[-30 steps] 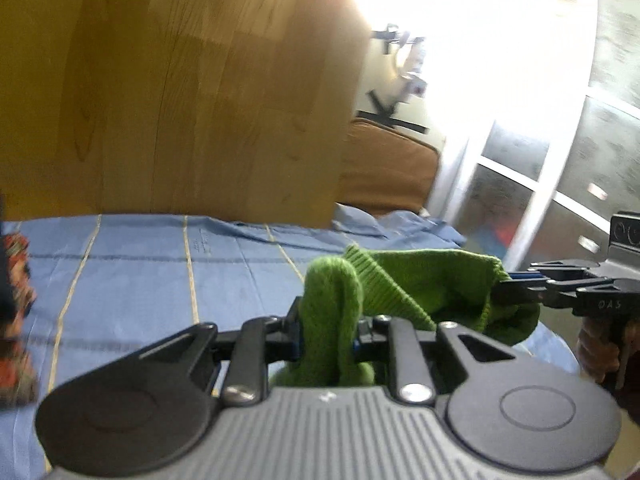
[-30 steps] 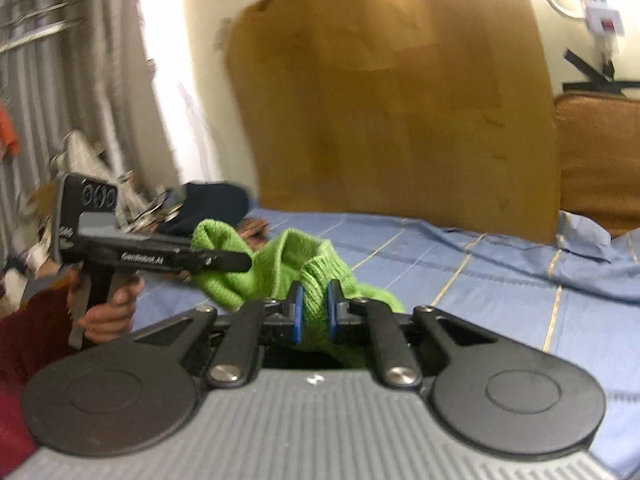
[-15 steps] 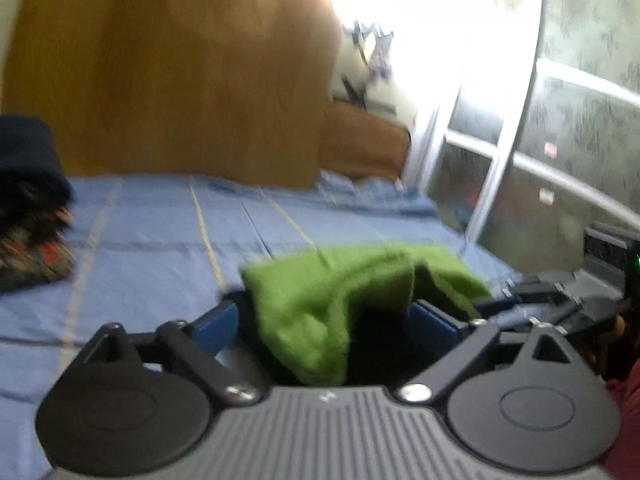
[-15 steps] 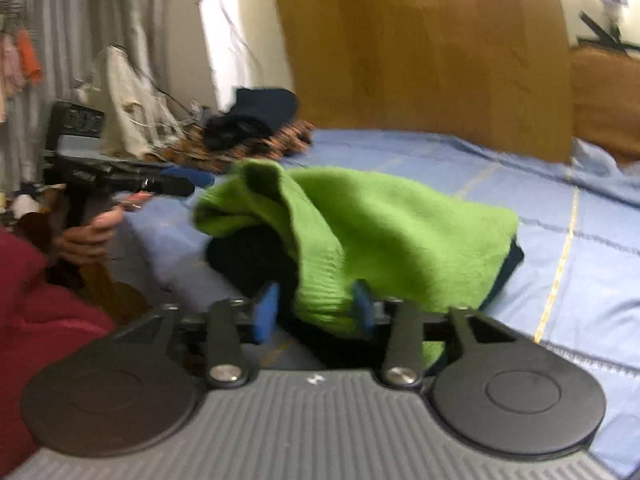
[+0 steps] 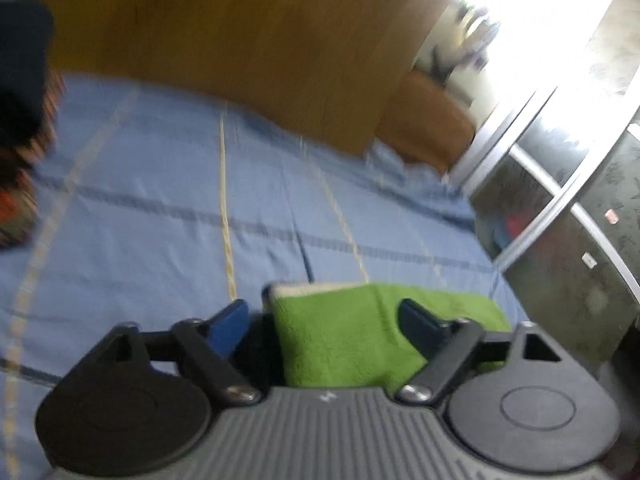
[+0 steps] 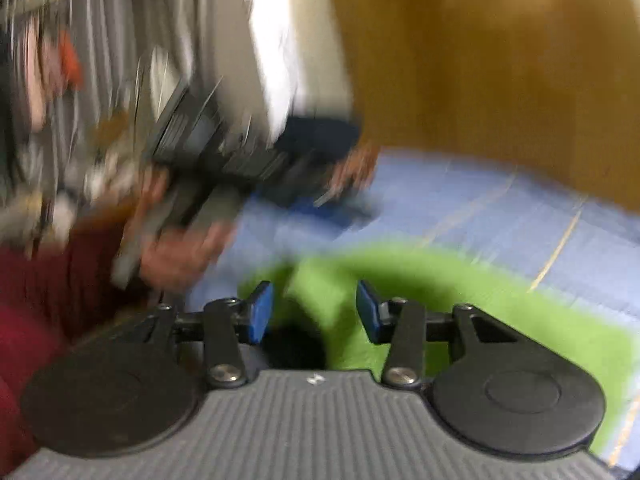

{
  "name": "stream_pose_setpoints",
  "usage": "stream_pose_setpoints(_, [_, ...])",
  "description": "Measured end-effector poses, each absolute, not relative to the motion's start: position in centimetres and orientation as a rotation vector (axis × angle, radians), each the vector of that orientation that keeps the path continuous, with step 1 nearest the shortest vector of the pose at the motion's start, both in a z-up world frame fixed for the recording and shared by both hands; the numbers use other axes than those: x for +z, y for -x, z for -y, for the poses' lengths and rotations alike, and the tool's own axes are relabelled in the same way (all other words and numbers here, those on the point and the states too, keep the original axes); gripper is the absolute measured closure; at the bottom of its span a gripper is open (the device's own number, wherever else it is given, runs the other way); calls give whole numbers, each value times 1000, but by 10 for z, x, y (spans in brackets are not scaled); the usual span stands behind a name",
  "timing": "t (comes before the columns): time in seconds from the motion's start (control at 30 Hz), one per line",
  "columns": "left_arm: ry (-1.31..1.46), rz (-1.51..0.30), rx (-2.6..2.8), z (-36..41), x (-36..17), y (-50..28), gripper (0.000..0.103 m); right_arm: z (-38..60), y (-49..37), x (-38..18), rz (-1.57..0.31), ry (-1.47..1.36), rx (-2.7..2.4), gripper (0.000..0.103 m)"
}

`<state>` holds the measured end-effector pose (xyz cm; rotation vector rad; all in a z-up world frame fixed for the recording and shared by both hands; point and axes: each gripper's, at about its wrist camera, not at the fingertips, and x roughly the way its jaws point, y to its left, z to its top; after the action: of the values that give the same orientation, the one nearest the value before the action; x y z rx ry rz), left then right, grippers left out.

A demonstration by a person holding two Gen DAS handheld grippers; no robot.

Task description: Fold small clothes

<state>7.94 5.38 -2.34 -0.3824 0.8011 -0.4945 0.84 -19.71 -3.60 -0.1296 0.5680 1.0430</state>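
While both views are smeared by motion, the nearest thing in each is plain enough: the green knit garment (image 5: 360, 336) lies folded flat on the blue bed sheet (image 5: 160, 208), right at the mouth of each tool. In the left wrist view the left tool (image 5: 324, 320) stands spread; its jaws have just been narrowing from a wider gape, and the green cloth lies between and beneath them without either pad visibly pressing it. Its long axis runs across that view, from the left pad off to the right, where the far end is cut off behind the tool body. In the right wrist view the right tool (image 6: 314, 310) is also spread, jaws roughly steady, with a fold of the green knit in the gap and no pinch visible. Both tools sit about equally close; the garment lies directly ahead and below each. Something dark shows under the cloth at the near edge, too hidden to name. Farther off, the left hand and its tool are a blur, and a dark pile of clothes (image 5: 20, 80) sits at the sheet's far side before the wooden headboard (image 5: 240, 40).
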Motion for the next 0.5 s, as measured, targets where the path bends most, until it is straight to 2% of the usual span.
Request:
stream_pose_setpoints(0.03, [383,-840,-509,-51,-29,-87,48,189,-8,-46,-644,175,1061,56])
stream_pose_setpoints(0.07, [374,-877,-524,-47,-35,-93,56,187,-3,-55,-674,214,1083,56])
stream_pose_setpoints(0.1, [362,-897,-526,-44,-39,-97,57,189,5,-58,-662,245,1099,55])
stream_pose_setpoints(0.27, [378,-840,-513,-49,-35,-97,91,207,20,-46,-656,189,1159,56])
stream_pose_setpoints(0.5, [407,-770,-491,-53,-26,-94,93,217,8,-13,-502,-39,1105,56])
